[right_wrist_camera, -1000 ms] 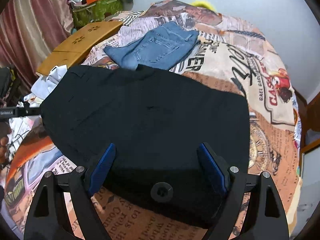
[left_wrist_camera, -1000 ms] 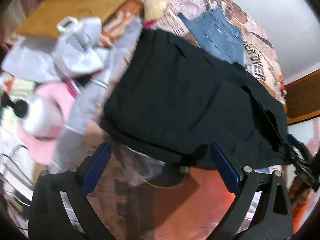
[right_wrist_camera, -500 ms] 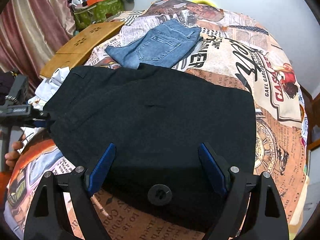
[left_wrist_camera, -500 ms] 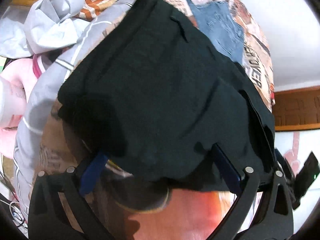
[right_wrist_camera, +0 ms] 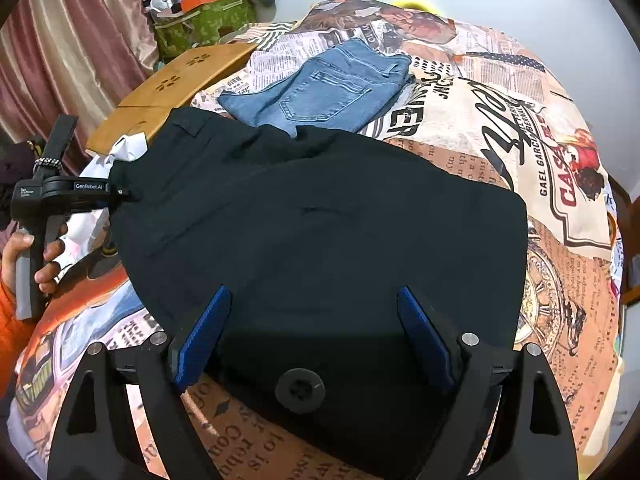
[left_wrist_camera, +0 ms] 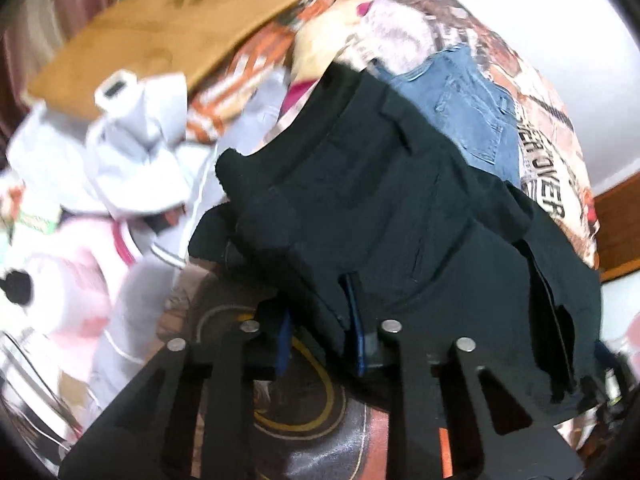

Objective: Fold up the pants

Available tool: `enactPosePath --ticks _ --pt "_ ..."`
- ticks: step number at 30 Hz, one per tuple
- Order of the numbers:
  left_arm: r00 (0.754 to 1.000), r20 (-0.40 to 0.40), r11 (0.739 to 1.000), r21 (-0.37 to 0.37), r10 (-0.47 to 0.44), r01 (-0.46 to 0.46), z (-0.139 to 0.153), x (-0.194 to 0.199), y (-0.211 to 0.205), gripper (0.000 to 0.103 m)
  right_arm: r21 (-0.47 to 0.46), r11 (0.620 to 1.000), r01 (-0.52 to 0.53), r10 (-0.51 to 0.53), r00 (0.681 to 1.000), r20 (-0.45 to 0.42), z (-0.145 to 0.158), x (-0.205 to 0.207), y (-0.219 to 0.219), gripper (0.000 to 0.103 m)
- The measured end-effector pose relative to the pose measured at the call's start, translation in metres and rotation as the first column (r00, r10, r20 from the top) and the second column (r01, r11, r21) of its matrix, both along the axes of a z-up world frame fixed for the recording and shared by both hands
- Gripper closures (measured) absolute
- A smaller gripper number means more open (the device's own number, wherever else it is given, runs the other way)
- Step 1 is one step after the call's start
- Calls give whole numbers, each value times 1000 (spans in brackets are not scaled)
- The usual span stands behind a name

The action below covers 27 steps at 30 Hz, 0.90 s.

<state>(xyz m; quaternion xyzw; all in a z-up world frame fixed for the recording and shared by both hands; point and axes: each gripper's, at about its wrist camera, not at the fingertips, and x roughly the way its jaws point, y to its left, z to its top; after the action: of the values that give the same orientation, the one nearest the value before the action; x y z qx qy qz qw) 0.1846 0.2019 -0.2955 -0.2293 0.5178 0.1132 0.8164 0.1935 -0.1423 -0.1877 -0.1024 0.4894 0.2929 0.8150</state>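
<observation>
Left gripper [left_wrist_camera: 322, 334]: lower centre of left wrist view, clenched on a bunched edge of the black pants [left_wrist_camera: 400, 216].
Black pants: centre of right wrist view, lying on the printed bedspread [right_wrist_camera: 560, 184]; folded jeans [right_wrist_camera: 332, 90] touching behind.
Right gripper [right_wrist_camera: 314, 328]: lower centre, fingers spread, hovering over the pants.

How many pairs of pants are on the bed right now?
2: black pants spread in front, their left edge pinched in the left claw; folded blue jeans just behind. Others may be hidden.
</observation>
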Motion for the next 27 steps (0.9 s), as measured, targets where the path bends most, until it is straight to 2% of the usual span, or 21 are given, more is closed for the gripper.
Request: enactPosePath --ticks 4,8,12,16,18,21,24,27 --pt "997 70 994 110 -35 27 28 -2 -12 86 3 1000 1 -1 1000 -2 1 0 -1 19" --pt "979 167 974 211 -121 84 70 -13 -34 87 2 1000 3 -3 1000 -4 2 0 -4 20" --pt "948 252 967 211 -196 144 115 -19 -55 88 39 998 50 -50 999 -2 14 -1 -21 21" --pt "901 324 946 244 -289 216 154 -20 -84 89 92 988 126 -128 992 12 30 -1 -55 21" --pt "875 346 926 289 -337 243 170 -13 -111 89 93 983 158 -160 987 7 31 0 -70 21" --pt "835 371 895 342 -407 285 189 -6 -147 89 73 976 204 -202 979 -35 16 6 -89 21" --pt "795 387 871 358 -467 337 202 5 -180 90 113 967 229 -215 969 -120 -4 13 -102 19" --pt "753 394 842 364 -527 398 209 18 -220 90 137 962 237 -220 967 -129 -5 13 -103 17"
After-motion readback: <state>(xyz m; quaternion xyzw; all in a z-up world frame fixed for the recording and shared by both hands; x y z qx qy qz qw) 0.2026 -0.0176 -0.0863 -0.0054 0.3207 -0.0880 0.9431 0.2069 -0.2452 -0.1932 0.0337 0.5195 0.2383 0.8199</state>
